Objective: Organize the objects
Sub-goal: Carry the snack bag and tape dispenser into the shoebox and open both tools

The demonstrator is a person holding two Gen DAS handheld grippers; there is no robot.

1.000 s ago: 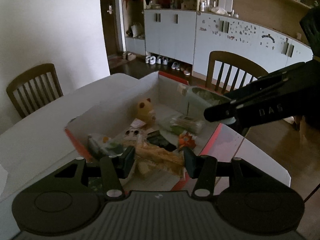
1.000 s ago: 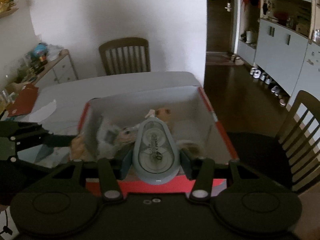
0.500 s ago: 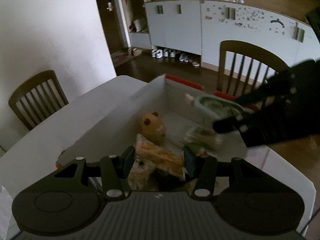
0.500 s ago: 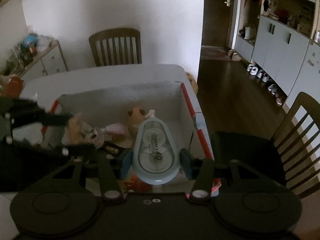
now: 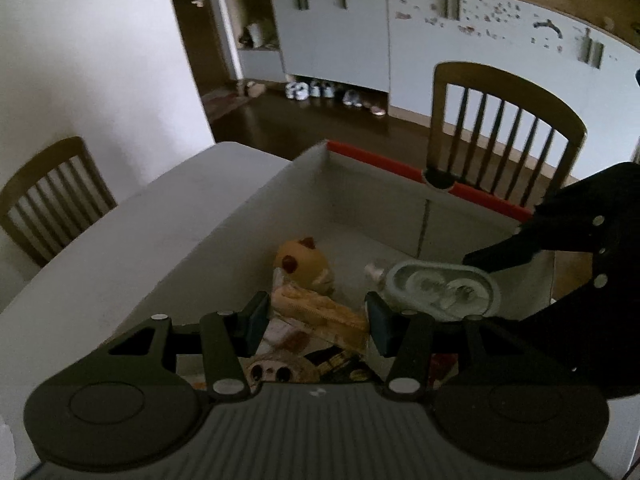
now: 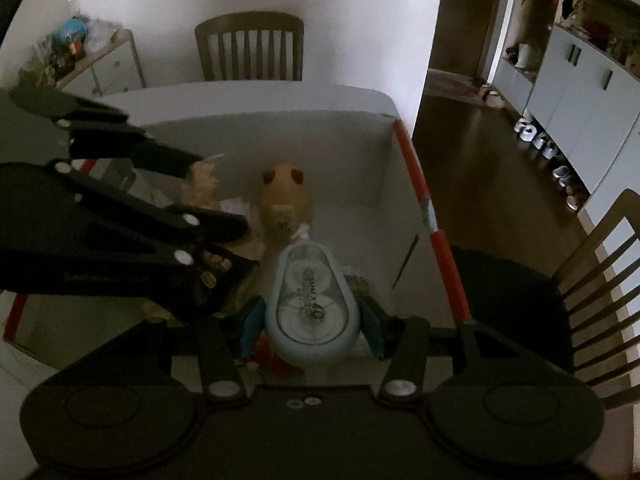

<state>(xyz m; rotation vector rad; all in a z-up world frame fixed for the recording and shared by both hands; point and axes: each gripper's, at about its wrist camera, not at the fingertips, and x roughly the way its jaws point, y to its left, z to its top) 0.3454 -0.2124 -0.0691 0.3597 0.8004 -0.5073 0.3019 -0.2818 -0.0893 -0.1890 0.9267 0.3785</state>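
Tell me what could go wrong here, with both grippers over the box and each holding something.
1. The left gripper and right gripper crowd the same box; they could knock each other.
2. The correction tape dispenser hangs above the snack packets; released here, it may land on them or on the plush toy.
3. The snack bag pinched by the left fingers could get crushed.

A pale blue correction tape dispenser [image 6: 310, 306], clear-windowed, hangs above the white, red-rimmed box [image 6: 416, 184]. A wrapped pastry packet [image 5: 320, 312] hangs over the box's clutter beside a tan plush toy [image 5: 306, 266].
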